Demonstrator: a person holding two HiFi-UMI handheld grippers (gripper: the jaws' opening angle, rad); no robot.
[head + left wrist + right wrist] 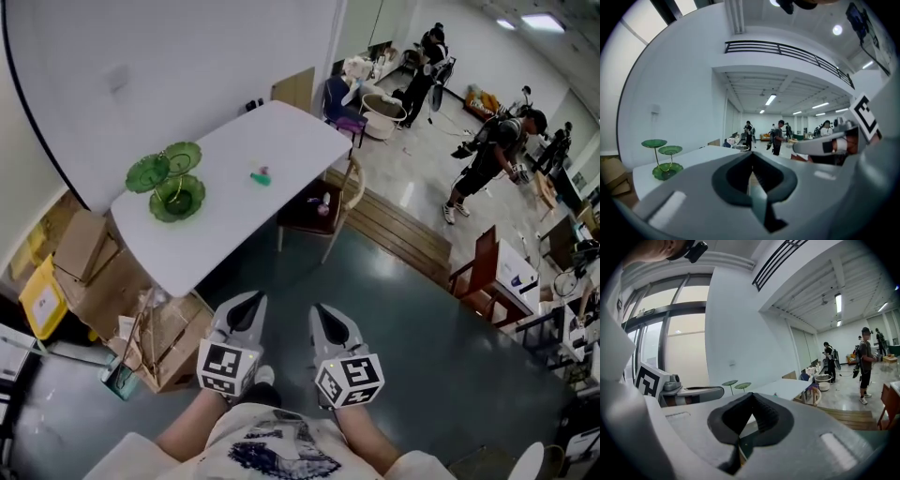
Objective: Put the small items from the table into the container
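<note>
Closest to me is my printed shirt [272,448], low in the head view. Just ahead of it, my left claw [253,300] and my right claw [323,311] are held side by side over the dark floor [403,328]. They are a little apart from each other, and each has a marker cube [228,367] at its near end. Both point toward the white table [244,141], which stands well ahead of them.

My left claw is pressed together with nothing between its pads; its own view shows the two tips meeting along a closed line. My right claw is pressed together too, and just as empty.

On the table, the green tiered dish [173,183] sits near the left end, close to the wall. One small item [261,175], teal with a bit of pink, lies on the bare tabletop to the right of the dish. It is well apart from the dish and nearer the middle of the table. What it is I cannot make out at this size.

A wooden chair [337,202] stands at the table's right side, with a low wooden platform [403,234] beyond it. Cardboard boxes [89,267] are stacked on the floor under and beside the table's left end. Farther off, several people [487,159] stand about the open room.
</note>
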